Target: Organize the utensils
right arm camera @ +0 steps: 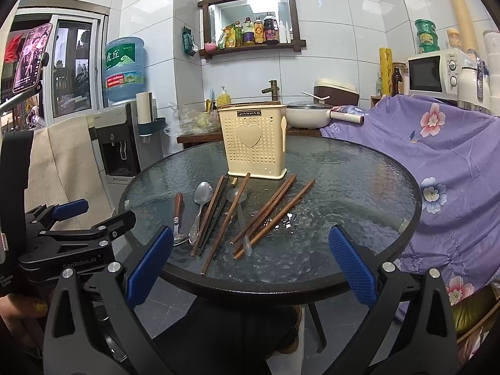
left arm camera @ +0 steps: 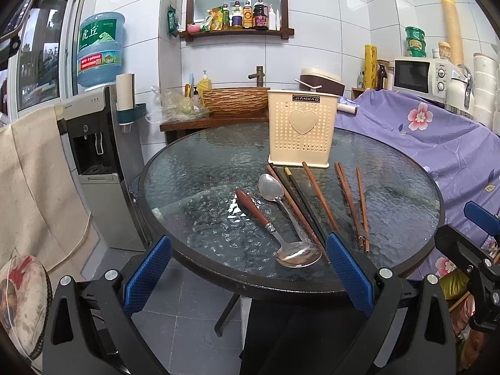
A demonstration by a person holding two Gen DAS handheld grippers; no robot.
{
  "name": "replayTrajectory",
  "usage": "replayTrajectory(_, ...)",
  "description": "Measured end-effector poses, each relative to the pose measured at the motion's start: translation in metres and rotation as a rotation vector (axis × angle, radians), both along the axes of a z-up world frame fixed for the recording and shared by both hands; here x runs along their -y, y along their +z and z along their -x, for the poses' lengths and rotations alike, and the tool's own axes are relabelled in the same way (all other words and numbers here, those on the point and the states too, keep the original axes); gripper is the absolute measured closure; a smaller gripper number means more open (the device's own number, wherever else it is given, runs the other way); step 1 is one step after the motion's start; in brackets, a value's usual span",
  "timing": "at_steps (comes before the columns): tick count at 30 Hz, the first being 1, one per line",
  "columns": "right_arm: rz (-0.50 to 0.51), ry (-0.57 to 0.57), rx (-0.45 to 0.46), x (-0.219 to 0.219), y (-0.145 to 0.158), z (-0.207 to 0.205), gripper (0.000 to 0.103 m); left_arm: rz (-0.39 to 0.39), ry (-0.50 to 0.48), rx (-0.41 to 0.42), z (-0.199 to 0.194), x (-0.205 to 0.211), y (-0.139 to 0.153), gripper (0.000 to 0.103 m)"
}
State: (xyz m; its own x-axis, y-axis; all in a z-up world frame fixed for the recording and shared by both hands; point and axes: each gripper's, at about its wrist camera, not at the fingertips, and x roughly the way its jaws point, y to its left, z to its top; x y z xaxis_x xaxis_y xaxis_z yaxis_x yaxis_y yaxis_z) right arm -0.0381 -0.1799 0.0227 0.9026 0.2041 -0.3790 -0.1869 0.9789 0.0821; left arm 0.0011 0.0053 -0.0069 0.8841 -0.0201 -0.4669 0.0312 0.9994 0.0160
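Note:
A cream perforated utensil holder [left arm camera: 302,128] [right arm camera: 254,142] stands upright at the back of a round glass table [left arm camera: 200,168] [right arm camera: 359,181]. In front of it lie several brown and black chopsticks [left arm camera: 322,200] [right arm camera: 272,214], a steel spoon [left arm camera: 275,192] [right arm camera: 201,195], a wood-handled spoon [left arm camera: 268,226] [right arm camera: 178,211] and a clear spoon [right arm camera: 239,201]. My left gripper [left arm camera: 248,273] is open and empty at the table's near edge, just short of the wood-handled spoon's bowl. My right gripper [right arm camera: 250,268] is open and empty at the near edge, before the chopstick ends.
A water dispenser [left arm camera: 100,156] stands left of the table. A purple flowered cloth [left arm camera: 437,143] [right arm camera: 443,162] covers furniture on the right. Behind the table are a wooden counter with a basin [left arm camera: 234,100], a pan [right arm camera: 307,114] and a microwave [right arm camera: 434,73].

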Motion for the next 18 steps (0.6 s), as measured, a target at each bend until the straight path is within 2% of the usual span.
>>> replayTrajectory(18, -0.003, 0.002, -0.002, -0.0014, -0.0006, 0.0007, 0.005, -0.002, 0.0, -0.004, 0.001, -0.001, -0.0005, 0.006)
